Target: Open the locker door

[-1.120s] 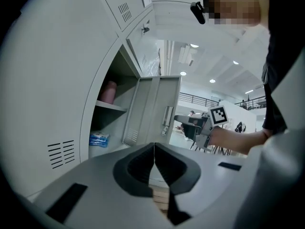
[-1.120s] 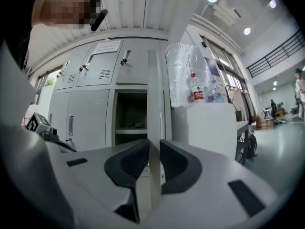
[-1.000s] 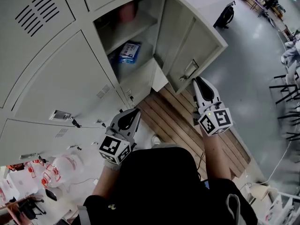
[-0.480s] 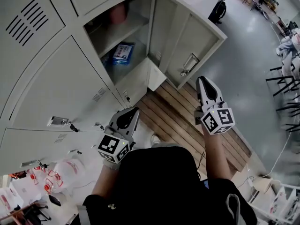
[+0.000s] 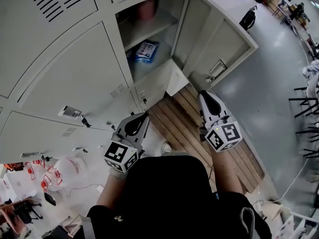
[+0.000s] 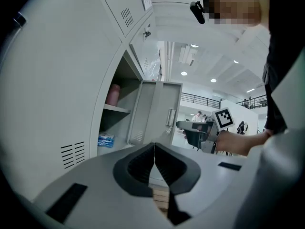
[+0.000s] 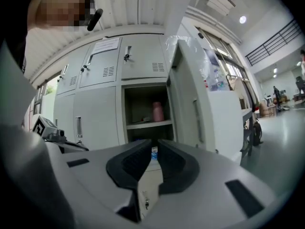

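The left gripper is held low before the closed lockers, its jaws pressed together on nothing. The locker door is seen swung wide open, to the right of its compartment. The right gripper is raised near the door's lower edge, its jaws closed and empty.

The locker door stands right of the compartment holding a packet.
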{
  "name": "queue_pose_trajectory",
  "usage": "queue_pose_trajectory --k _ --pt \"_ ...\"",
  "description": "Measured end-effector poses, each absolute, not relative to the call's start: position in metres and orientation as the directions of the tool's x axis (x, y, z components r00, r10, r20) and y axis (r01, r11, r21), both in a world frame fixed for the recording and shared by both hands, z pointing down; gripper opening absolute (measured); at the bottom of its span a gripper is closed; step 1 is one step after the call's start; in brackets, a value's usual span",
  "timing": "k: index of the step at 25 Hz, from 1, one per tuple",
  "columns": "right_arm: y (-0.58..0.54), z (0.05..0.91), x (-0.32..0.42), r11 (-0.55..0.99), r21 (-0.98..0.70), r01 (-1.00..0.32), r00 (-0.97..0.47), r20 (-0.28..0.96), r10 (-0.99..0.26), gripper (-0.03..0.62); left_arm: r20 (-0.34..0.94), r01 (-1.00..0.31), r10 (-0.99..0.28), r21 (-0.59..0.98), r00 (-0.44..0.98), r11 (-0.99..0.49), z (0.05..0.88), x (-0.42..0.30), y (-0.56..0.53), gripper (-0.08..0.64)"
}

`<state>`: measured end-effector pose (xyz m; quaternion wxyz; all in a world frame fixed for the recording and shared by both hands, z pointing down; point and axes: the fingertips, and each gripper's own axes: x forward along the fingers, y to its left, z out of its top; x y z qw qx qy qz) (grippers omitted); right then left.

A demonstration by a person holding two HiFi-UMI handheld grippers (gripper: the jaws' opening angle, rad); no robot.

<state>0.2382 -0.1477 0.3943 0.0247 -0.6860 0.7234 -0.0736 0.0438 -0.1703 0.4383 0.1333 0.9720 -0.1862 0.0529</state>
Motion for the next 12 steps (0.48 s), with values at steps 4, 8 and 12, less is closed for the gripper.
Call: queue_pose_trajectory --k 4,8,12 --pt "-0.164 0.405 0.194 0.161 -0.154 -0.975 -0.174 0.076 -0.982 0.057 0.157 -0.442 -0.415 0.238 0.896 -0.865 0.44 0.019 -0.173 0.023" --pt "-0.175 0.412 0.156 0.248 -0.166 -0.954 -0.264 0.083 -0.961 0.057 0.158 -0.496 -0.47 0.235 0.868 -0.836 0.439 -0.003 -0.175 0.023" --pt "-0.183 0.419 0.122 0.332 -0.163 -0.929 -0.349 0.091 -0.933 0.057 0.164 -0.545 -0.52 0.233 0.838 -0.806 0.44 -0.024 -0.175 0.023"
